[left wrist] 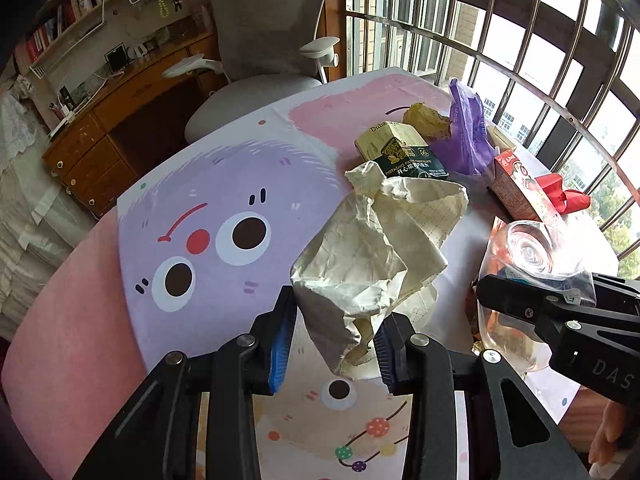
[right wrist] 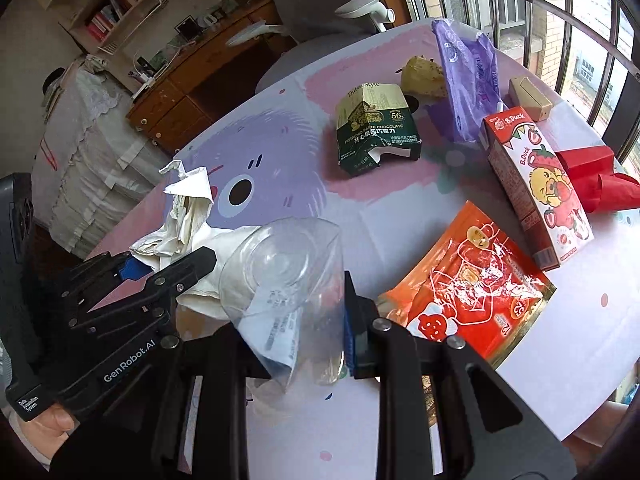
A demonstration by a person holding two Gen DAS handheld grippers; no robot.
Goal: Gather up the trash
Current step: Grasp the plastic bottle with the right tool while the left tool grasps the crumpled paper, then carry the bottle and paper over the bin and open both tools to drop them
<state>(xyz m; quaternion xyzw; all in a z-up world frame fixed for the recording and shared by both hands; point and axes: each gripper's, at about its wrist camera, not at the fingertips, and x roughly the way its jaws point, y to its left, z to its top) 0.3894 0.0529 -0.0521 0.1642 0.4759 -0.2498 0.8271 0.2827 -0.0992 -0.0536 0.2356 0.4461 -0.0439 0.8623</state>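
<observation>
Litter covers much of the cartoon-printed table (right wrist: 280,184), so by my judgement the collecting is only begun, and no bin or bag to receive it is in view. Crumpled cream paper (left wrist: 372,248), the biggest piece, is lifted off the cloth with its lower end pinched between the left gripper (left wrist: 332,340) fingers, which have closed in on it. A squashed clear plastic cup (right wrist: 280,280) is clamped in the right gripper (right wrist: 296,320), just beside the paper. Left lying on the table: the orange snack pouch (right wrist: 468,292), the strawberry drink carton (right wrist: 536,184), the purple plastic bag (right wrist: 468,72), the torn chocolate box (right wrist: 376,128), red wrapping (right wrist: 596,180), a small tan box (right wrist: 530,96) and a yellowish scrap (right wrist: 424,78).
</observation>
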